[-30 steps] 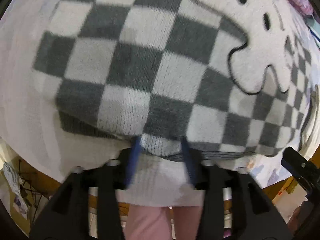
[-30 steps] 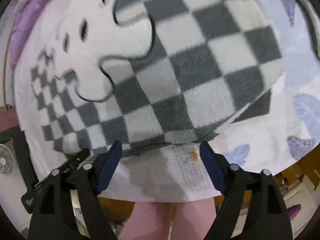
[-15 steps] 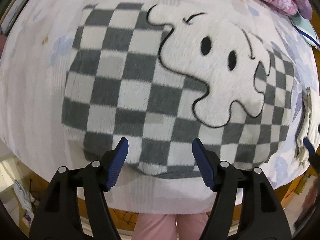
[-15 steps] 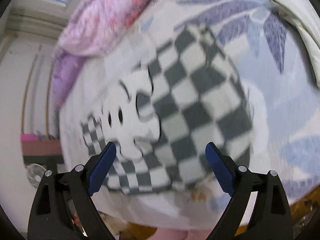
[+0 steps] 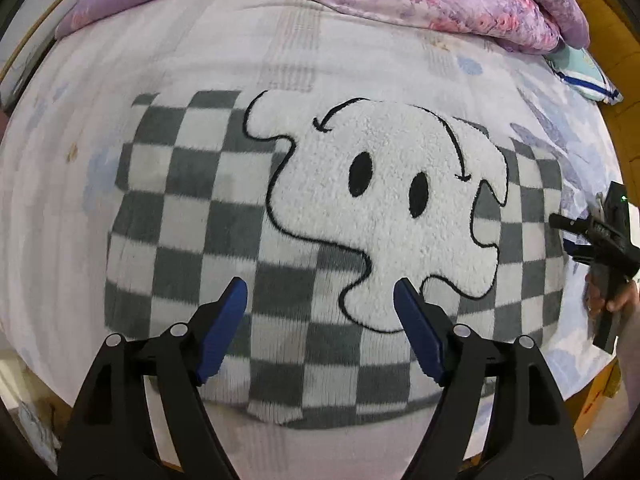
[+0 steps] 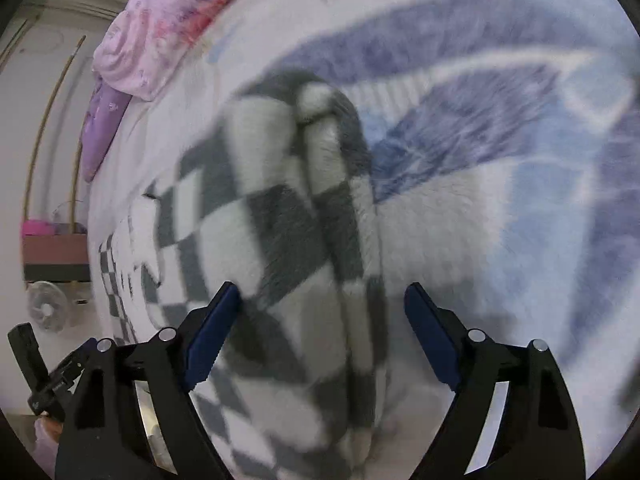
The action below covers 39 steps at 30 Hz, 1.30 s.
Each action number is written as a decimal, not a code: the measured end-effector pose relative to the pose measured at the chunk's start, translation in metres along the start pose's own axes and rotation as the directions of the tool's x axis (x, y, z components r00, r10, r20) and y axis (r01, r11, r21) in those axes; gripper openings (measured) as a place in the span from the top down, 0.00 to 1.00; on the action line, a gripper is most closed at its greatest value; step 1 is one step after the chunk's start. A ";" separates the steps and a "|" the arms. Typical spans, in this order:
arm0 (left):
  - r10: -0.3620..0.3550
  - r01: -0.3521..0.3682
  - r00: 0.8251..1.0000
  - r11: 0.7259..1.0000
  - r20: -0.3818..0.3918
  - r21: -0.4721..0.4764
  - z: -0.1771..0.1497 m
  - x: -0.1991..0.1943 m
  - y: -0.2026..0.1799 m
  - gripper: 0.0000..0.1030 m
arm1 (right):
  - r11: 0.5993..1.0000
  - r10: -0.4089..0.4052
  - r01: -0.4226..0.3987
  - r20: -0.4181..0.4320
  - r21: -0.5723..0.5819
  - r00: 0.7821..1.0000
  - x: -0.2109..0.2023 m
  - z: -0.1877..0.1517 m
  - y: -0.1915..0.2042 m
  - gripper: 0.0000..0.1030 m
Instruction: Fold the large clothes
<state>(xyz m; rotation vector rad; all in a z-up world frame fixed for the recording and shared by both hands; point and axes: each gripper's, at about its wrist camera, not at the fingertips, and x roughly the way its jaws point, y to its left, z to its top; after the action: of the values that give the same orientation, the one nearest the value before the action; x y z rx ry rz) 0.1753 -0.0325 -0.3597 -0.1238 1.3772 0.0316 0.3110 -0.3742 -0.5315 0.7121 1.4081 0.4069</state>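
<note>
1. The folded checkered sweater (image 5: 192,216) is laid flat on the bedsheet (image 5: 52,200).
2. The left gripper (image 5: 320,304) is held above it, jaws apart and just widened, empty.
3. The right gripper (image 6: 320,308) is spread wide at the sweater's folded edge, just opened, nothing gripped.

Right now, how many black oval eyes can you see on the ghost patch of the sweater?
2: left eye and right eye, side by side mid-patch on the checkered sweater. None seem hidden.
</note>
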 end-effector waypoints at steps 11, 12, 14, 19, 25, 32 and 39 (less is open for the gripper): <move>-0.110 0.110 0.994 0.994 0.001 0.026 0.062 0.027 -0.021 0.26 | 0.993 0.075 -0.064 -0.115 0.097 0.990 0.014 -0.059 0.003 0.11; -0.120 0.120 0.993 0.993 -0.023 0.016 0.072 0.032 -0.024 0.26 | 0.994 -0.017 0.029 -0.118 0.101 0.993 0.015 -0.059 0.010 0.18; -0.116 0.118 0.992 0.993 -0.053 0.024 0.090 0.041 -0.029 0.43 | 0.983 -0.117 0.131 -0.116 0.128 0.986 0.015 -0.058 0.018 0.24; -0.125 0.124 0.982 0.992 -0.142 -0.018 0.145 0.060 -0.035 0.97 | 0.964 -0.218 0.230 -0.104 0.134 0.970 0.012 -0.062 0.026 0.33; -0.077 0.092 0.957 0.995 -0.281 0.041 0.194 0.087 -0.055 1.00 | 0.941 -0.275 0.296 -0.140 0.162 0.951 0.021 -0.057 0.028 0.31; 0.013 0.001 0.892 1.000 -0.452 0.030 0.205 0.181 -0.058 0.99 | 0.939 -0.270 0.292 -0.135 0.184 0.953 0.027 -0.057 0.022 0.19; -0.027 0.048 0.856 0.998 -0.516 0.027 0.194 0.133 -0.068 1.00 | 0.933 -0.284 0.310 -0.151 0.186 0.947 0.030 -0.060 0.028 0.13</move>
<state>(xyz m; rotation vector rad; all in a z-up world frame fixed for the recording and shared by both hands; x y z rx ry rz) 0.3970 -0.0861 -0.4489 -0.1316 1.9150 -0.0676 0.2612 -0.3220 -0.5356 0.6346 1.6626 0.0652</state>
